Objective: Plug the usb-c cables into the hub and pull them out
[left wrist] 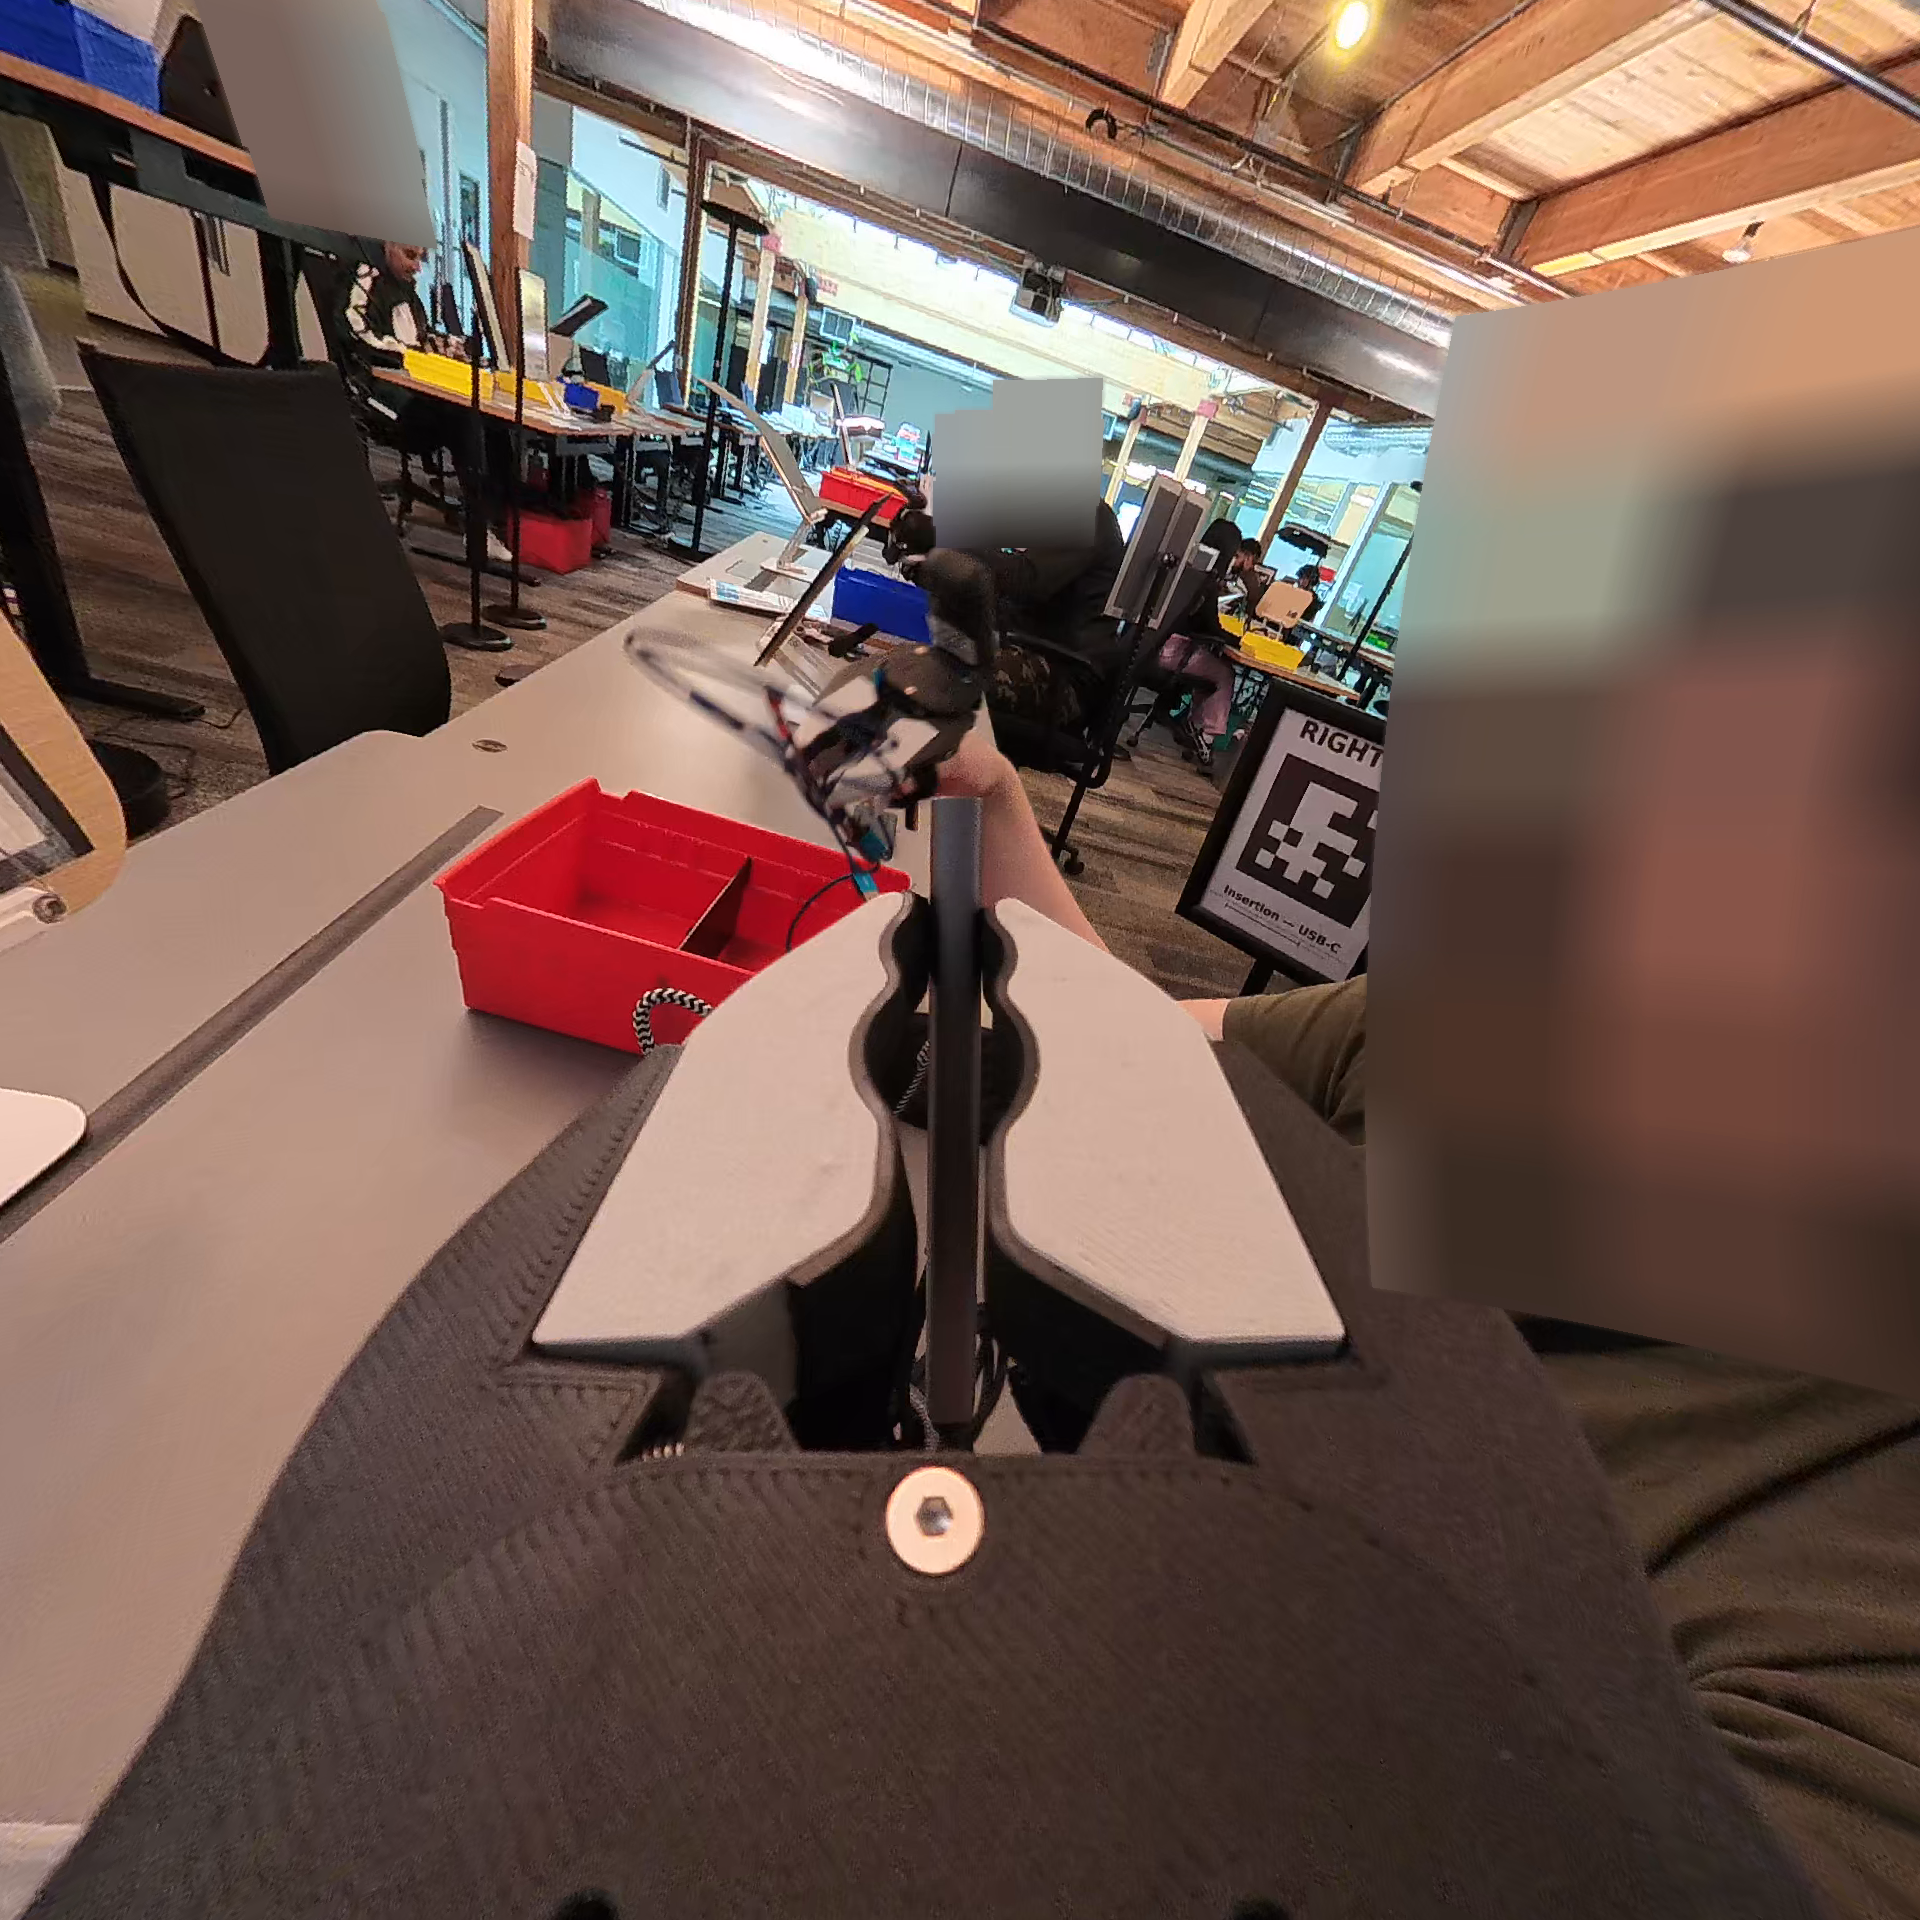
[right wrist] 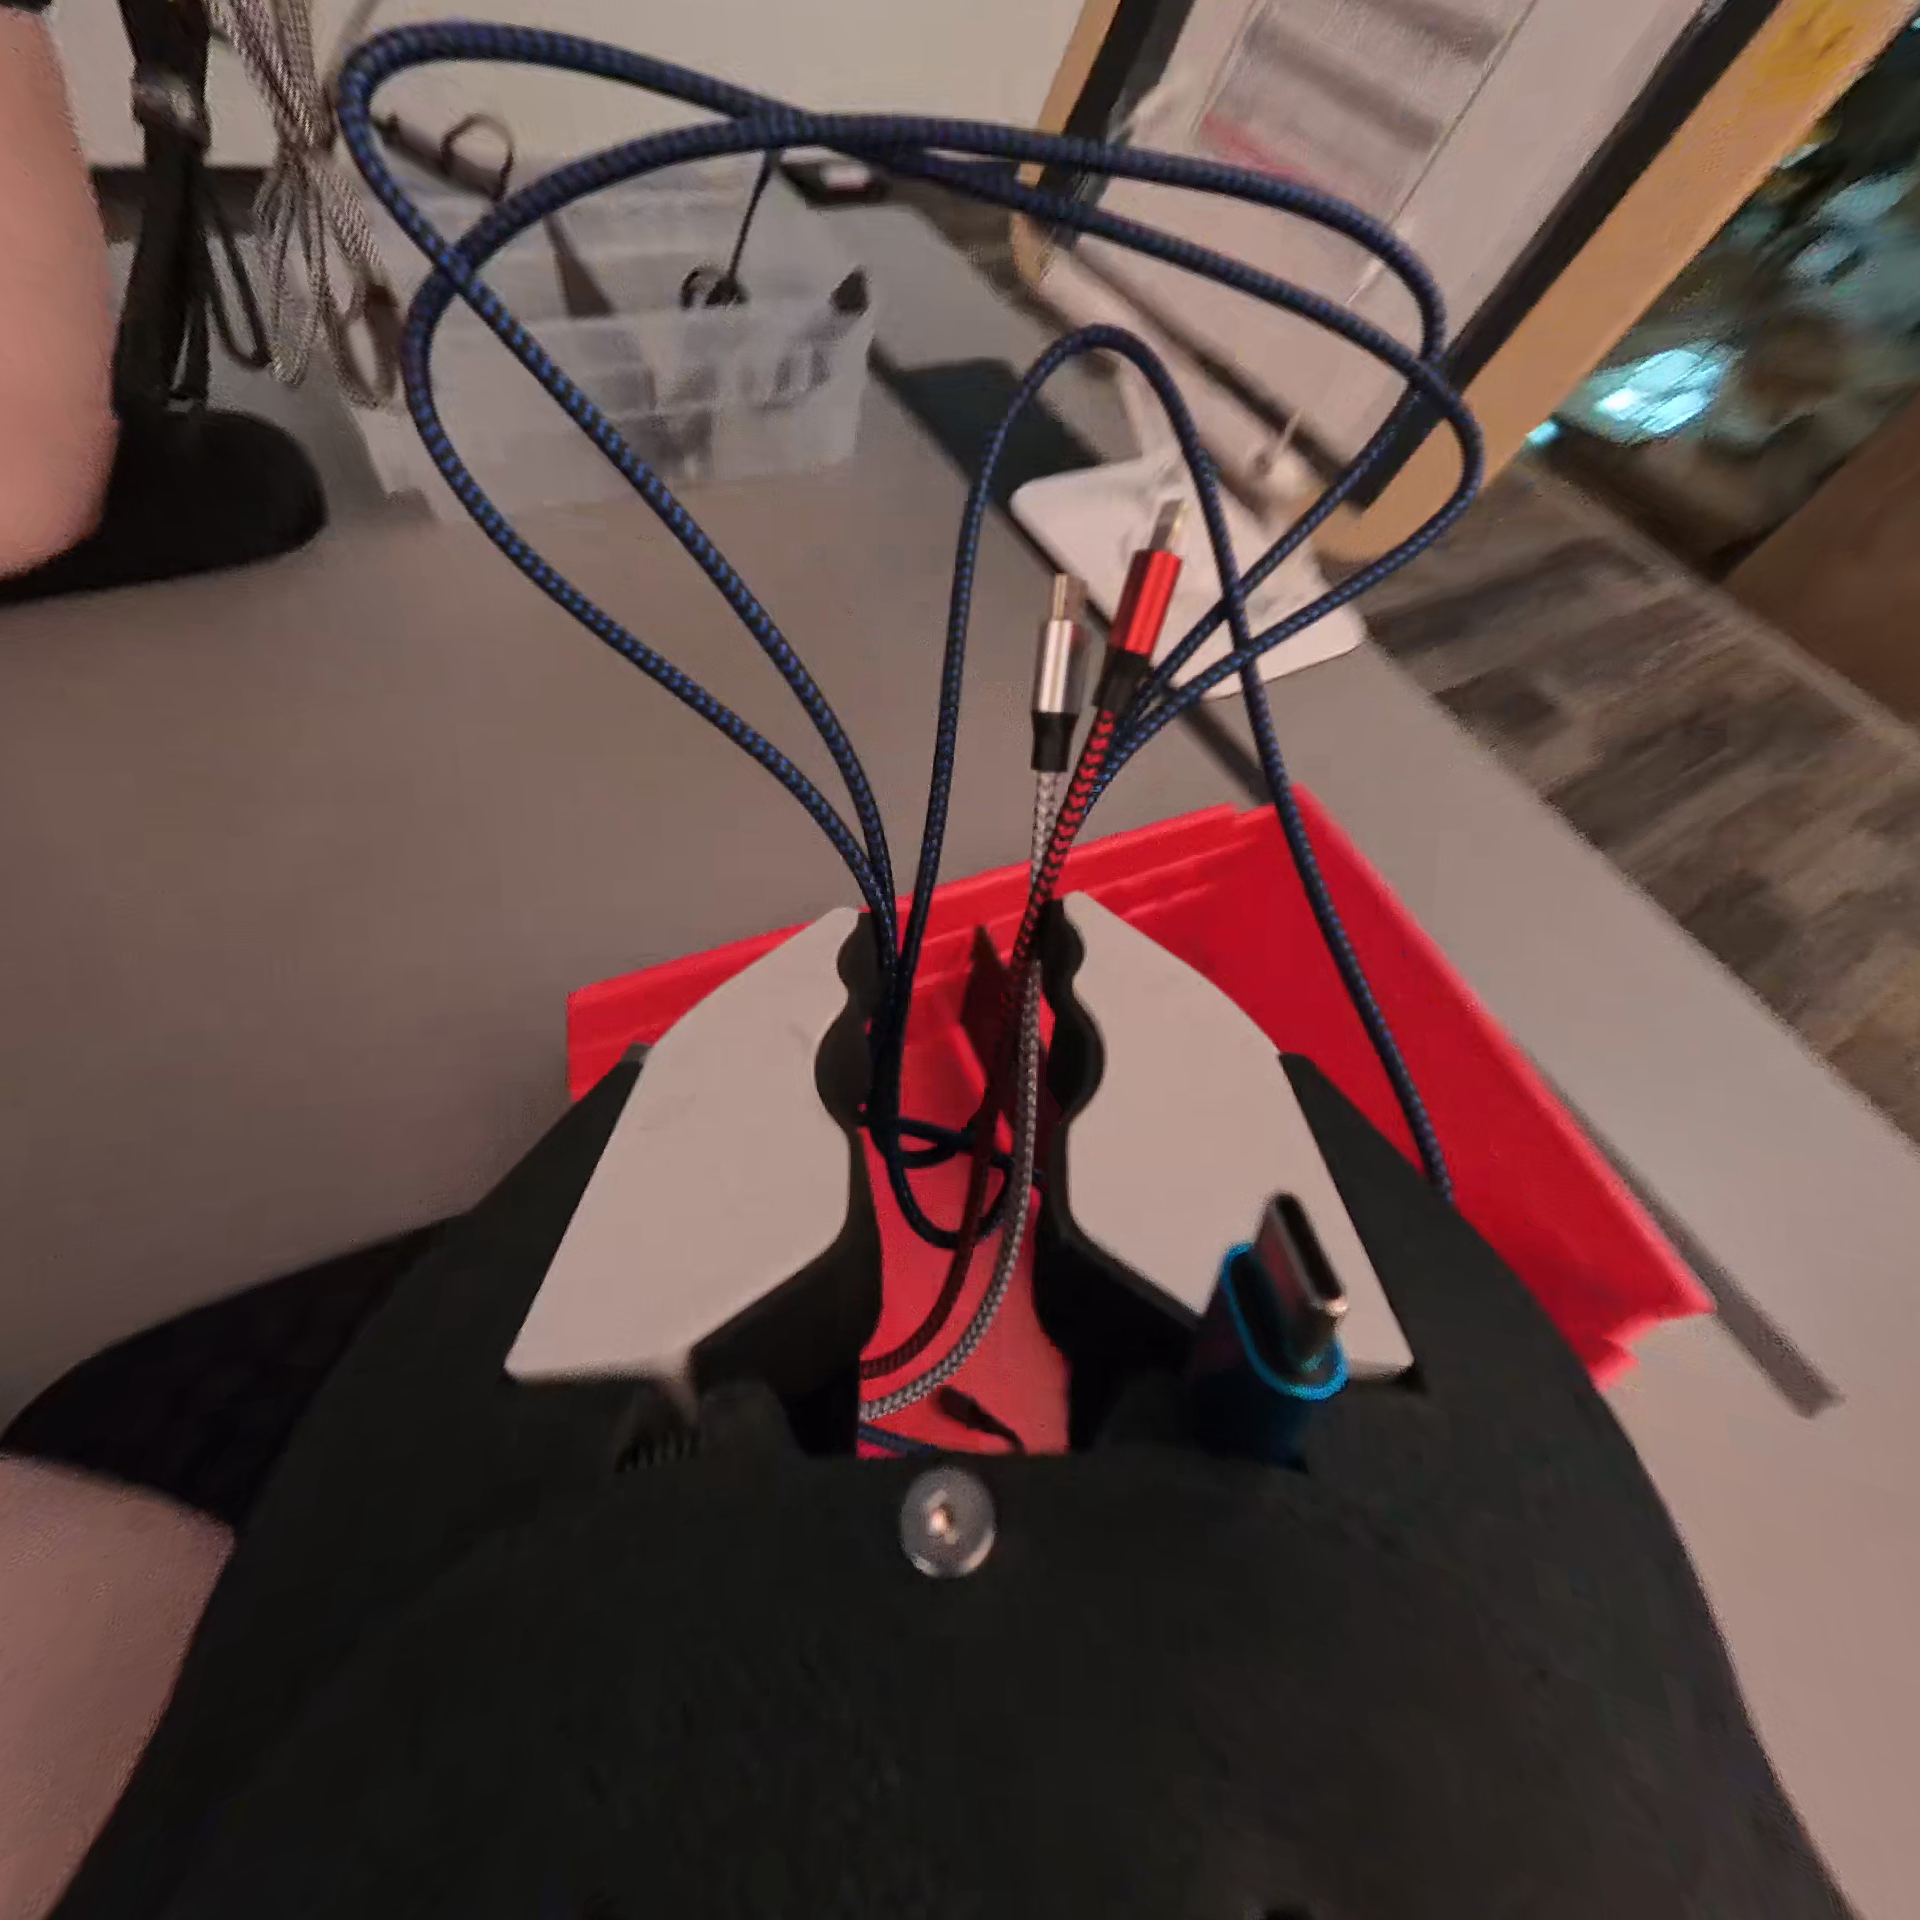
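In the left wrist view my left gripper (left wrist: 948, 914) is shut on the hub (left wrist: 954, 1039), a slim dark bar that stands upright between the fingers. A black-and-white braided cable (left wrist: 665, 1013) hangs over the wall of the red bin (left wrist: 582, 935). My right gripper (left wrist: 894, 727) shows farther off, above the bin. In the right wrist view it (right wrist: 961, 914) is shut on a bundle of cables above the red bin (right wrist: 1403, 1039): blue braided loops (right wrist: 623, 520), a red plug (right wrist: 1143, 613) and a silver plug (right wrist: 1060, 665). A blue USB-C plug (right wrist: 1288, 1309) lies against the right finger.
The bin sits on a grey table (left wrist: 260, 1091) and has a dark divider (left wrist: 717, 904). A clear plastic box (right wrist: 707, 353), a white stand base (right wrist: 1195, 540) and a black stand base (right wrist: 156, 488) are on the table. A marker sign (left wrist: 1299, 831) and a black chair (left wrist: 270, 561) stand nearby. One gripper's finger ends stand about 40 centimetres off the other's.
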Demonstrator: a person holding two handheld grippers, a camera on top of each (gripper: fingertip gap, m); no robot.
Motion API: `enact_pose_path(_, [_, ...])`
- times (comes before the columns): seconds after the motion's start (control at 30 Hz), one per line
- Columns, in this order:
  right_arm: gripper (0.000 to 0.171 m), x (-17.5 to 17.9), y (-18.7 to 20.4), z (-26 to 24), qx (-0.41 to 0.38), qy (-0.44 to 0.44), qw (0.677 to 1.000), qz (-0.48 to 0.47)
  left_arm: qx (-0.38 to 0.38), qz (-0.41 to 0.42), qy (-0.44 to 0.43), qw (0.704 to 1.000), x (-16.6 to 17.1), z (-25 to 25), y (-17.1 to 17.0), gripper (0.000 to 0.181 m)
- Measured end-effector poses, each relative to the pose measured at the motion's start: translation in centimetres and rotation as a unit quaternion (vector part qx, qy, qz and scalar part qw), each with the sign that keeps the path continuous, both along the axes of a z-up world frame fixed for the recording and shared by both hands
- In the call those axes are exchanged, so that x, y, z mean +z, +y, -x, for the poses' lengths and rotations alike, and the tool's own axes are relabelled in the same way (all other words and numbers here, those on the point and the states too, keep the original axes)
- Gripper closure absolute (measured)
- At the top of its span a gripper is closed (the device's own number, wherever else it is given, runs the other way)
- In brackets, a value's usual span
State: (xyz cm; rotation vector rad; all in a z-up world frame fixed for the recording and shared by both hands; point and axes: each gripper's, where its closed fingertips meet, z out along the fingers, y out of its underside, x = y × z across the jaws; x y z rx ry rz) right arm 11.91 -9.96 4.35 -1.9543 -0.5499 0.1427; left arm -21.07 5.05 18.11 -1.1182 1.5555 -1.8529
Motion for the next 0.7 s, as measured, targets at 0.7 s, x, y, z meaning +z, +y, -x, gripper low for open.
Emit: enact_pose_path(0.7, [0.140,-18.8,-4.3,-2.5,-0.059,-0.008,0.855,0.515,-0.011,-0.008,0.015,1.000,-0.5,-0.6,-0.6,0.173])
